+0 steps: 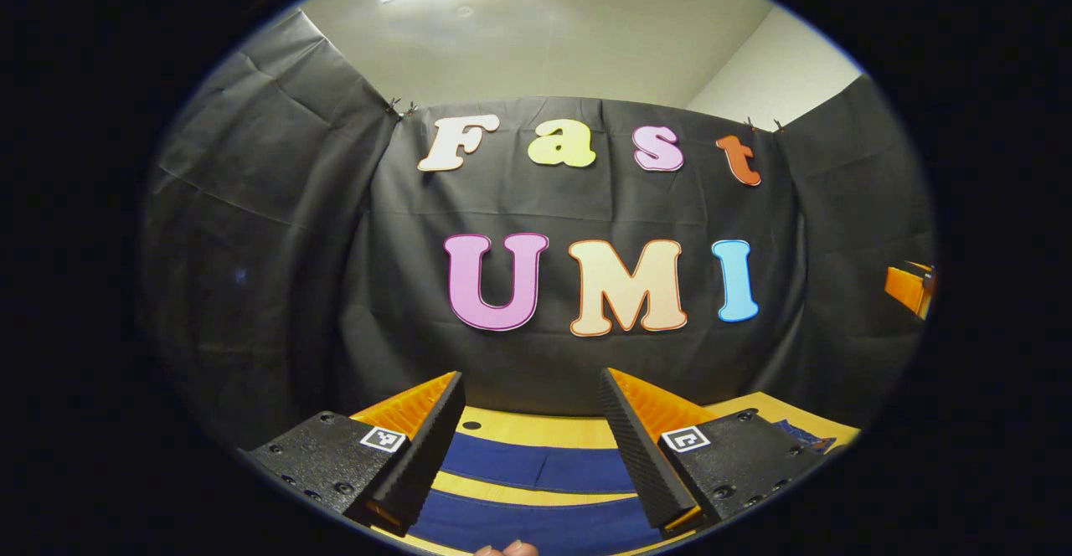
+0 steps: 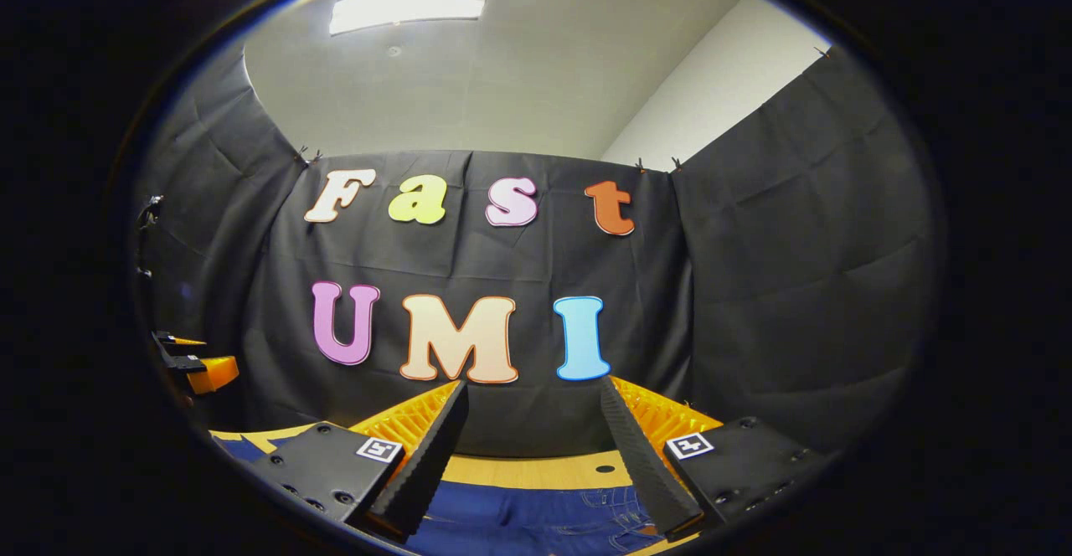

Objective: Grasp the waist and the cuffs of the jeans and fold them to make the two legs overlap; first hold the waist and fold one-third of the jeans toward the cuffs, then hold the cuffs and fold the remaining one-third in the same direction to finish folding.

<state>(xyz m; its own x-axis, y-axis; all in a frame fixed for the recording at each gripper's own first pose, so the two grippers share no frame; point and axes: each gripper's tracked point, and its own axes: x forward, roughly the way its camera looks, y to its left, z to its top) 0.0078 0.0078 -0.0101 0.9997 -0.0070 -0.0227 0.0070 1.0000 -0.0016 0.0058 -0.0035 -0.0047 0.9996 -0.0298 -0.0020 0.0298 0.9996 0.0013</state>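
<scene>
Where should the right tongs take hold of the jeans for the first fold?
At the waist end, judging by the stitched pockets under the open right tongs. The jeans lie flat on the wooden table, so come down from above and pinch the edge. The left tongs hang open over the two separate legs.

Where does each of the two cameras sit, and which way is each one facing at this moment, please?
Left gripper view: rides the left gripper, facing the booth wall over jeans legs on the table; its open fingers and a fingertip show.
Right gripper view: rides the right gripper, facing the same wall over the jeans waist; its open fingers show.
Shared: wall, table, jeans; each glimpses the other gripper at its edge.
</scene>
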